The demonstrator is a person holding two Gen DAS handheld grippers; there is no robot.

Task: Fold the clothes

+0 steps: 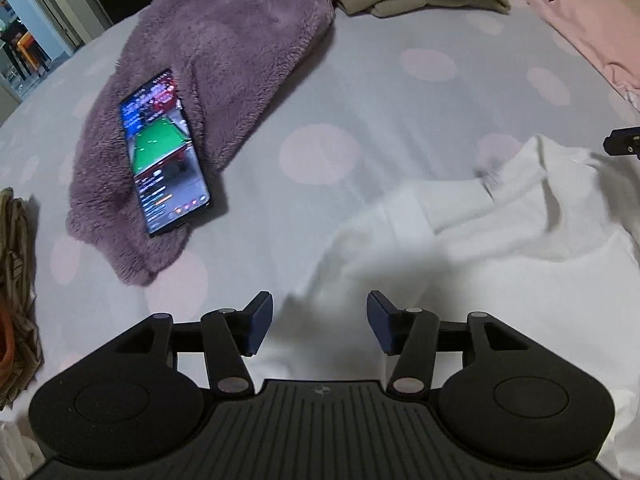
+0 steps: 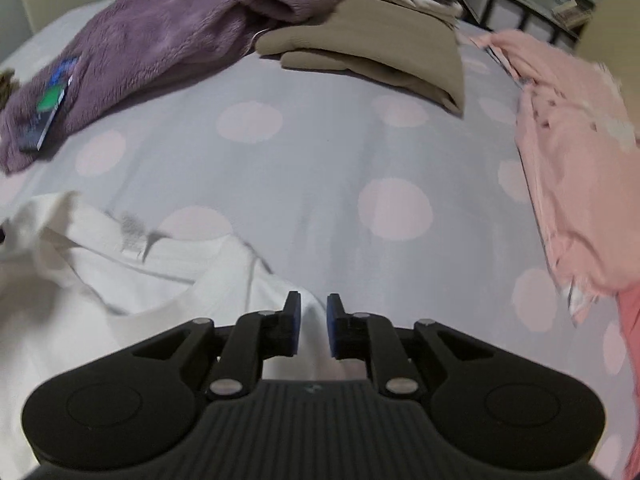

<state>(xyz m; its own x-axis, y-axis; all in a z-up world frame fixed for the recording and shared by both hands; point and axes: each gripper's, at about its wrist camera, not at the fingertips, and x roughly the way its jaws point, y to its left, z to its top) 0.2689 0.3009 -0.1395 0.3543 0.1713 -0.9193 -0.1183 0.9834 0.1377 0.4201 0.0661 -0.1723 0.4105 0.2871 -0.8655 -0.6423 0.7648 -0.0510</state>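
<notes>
One rumpled white garment [image 1: 500, 240], collar up, on dotted bedsheet [image 1: 320, 92]

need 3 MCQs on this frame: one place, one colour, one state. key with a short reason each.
1. Where does the phone lie?
A. on the purple fleece
B. on the white garment
C. on the folded khaki garment

2. What colour are the spots on the bedsheet?
A. green
B. pale pink
C. black

3. How do the left gripper's jaws stand?
A. shut on the phone
B. clamped on pink cloth
C. wide apart, over the white garment

Key:
1 A: the phone rests on the purple fleece.
2 B: pale pink spots on a grey-lilac sheet.
3 C: a clear gap between the pads, white garment below. The right gripper is narrower, a small gap left.
</notes>
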